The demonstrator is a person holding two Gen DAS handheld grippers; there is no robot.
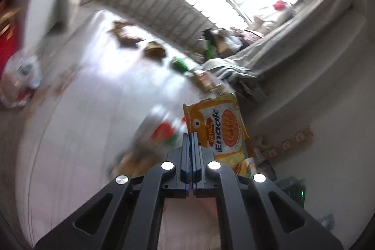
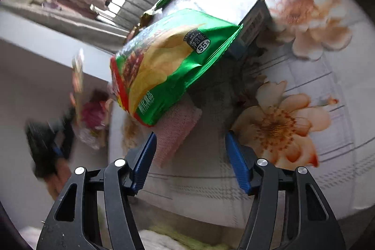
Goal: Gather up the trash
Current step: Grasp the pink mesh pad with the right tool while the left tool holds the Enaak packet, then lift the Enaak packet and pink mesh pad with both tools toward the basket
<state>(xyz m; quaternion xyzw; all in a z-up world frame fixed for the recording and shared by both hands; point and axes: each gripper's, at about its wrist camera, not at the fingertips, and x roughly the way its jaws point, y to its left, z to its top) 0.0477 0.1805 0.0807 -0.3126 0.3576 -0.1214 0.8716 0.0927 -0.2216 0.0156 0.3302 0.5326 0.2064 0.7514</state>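
My left gripper (image 1: 191,134) is shut on the edge of an orange Enaak snack wrapper (image 1: 222,128), which stands up just right of the fingertips and looks sharp against the blurred table. In the right wrist view a green potato-chip bag (image 2: 164,62) lies tilted on the floral tablecloth (image 2: 293,123), its lower end resting on a pink cloth (image 2: 175,135). My right gripper (image 2: 190,134) is open just short of that bag, and nothing sits between its blue pads (image 2: 236,156). Far left in that view, a blurred black shape with blue is probably the left gripper (image 2: 51,144).
A blue box (image 2: 254,25) lies behind the chip bag. Further wrappers lie along the table: a green one (image 1: 179,63), brown ones (image 1: 154,52) and a blurred red-and-white one (image 1: 164,132). A clear plastic bag (image 1: 21,79) is at far left. A window and radiator are behind.
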